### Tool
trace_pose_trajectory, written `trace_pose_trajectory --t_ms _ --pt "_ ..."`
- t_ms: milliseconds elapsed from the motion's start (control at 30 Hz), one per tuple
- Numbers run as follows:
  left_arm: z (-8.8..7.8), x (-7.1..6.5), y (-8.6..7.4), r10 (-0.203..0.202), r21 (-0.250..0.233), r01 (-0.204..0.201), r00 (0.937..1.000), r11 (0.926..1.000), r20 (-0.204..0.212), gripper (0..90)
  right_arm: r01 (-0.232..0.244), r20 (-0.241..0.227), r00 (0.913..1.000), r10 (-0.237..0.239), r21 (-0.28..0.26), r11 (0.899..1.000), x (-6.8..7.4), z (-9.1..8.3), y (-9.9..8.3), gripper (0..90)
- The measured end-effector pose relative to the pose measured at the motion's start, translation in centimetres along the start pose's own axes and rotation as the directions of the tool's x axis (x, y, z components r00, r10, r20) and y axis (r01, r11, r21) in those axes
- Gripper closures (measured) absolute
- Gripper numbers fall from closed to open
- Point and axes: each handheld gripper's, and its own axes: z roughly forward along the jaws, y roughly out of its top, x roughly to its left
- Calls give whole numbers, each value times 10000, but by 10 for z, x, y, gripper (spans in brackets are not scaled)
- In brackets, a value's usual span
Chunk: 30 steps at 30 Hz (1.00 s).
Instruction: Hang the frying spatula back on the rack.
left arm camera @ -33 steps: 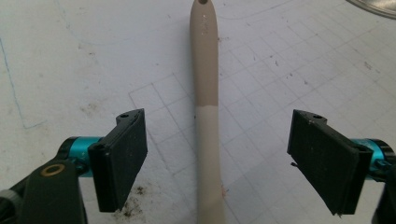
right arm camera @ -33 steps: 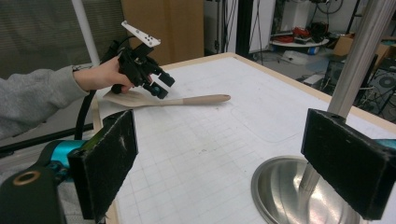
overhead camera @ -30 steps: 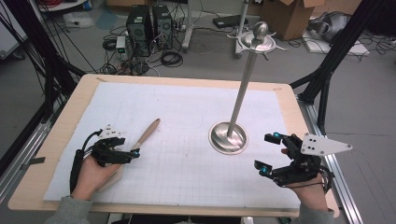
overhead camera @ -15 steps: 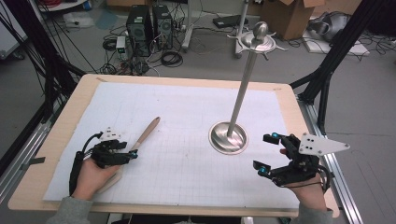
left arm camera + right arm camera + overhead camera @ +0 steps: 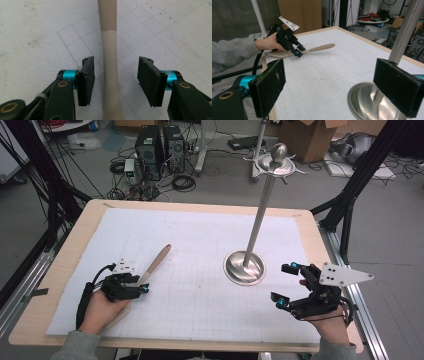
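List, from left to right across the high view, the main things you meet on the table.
left gripper → wooden spoon → metal stand → right gripper

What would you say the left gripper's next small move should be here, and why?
Probably closing the rest of the way. The left gripper straddles the wooden spatula's handle, and its jaws have just been closing, yet a gap shows on each side, so the pads do not press on it yet.
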Motion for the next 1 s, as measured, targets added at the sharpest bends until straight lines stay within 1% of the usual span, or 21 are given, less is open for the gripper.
trace_pose_trajectory --t_ms 67,133,300,333,400,533,633,667,733,767,800,900,1000 --pt "0 1 0 -4 43 3 10000 10000 59 504 36 -4 10000 -36 -24 10000 0 1 0 97" --pt "1 1 -1 6 12 -6 10000 10000 16 523 -7 -46 10000 7 25 10000 1 1 0 97" --pt "0 2 -1 -68 -1 68 10000 10000 20 560 94 -1 10000 -94 19 10000 0 2 0 97" --pt "0 3 -1 -68 -1 68 10000 10000 5 566 25 -49 10000 -25 65 10000 0 2 0 97" --pt "0 3 -1 -56 -35 56 10000 10000 -30 577 35 -47 10000 -34 77 10000 1 2 0 97" --pt "0 2 -2 93 -47 -94 9999 9999 -89 604 10 -51 10000 -10 86 10000 1 2 0 97" --pt "0 1 -2 101 -82 -102 9999 9999 -99 621 13 -50 10000 -13 91 10000 1 2 0 97" --pt "0 1 -2 179 -32 -179 9998 9998 -49 634 19 -46 10000 -18 90 10000 1 2 0 97" --pt "0 0 -2 210 -74 -210 9998 9998 -8 666 38 -38 10000 -37 64 10000 1 3 0 97" --pt "0 -1 -2 232 -46 -232 9997 9997 -39 676 80 -36 10000 -80 80 9999 1 3 0 97" --pt "0 -1 -2 293 -18 -293 9996 9996 -35 682 21 -61 10000 -20 131 9999 1 3 0 97" --pt "0 -1 -2 288 -57 -288 9996 9996 -1 697 64 -56 10000 -63 119 9999 1 4 0 97" --pt "0 -1 -2 352 -71 -353 9994 9994 -35 732 91 -61 9999 -91 122 9999 1 4 1 97"
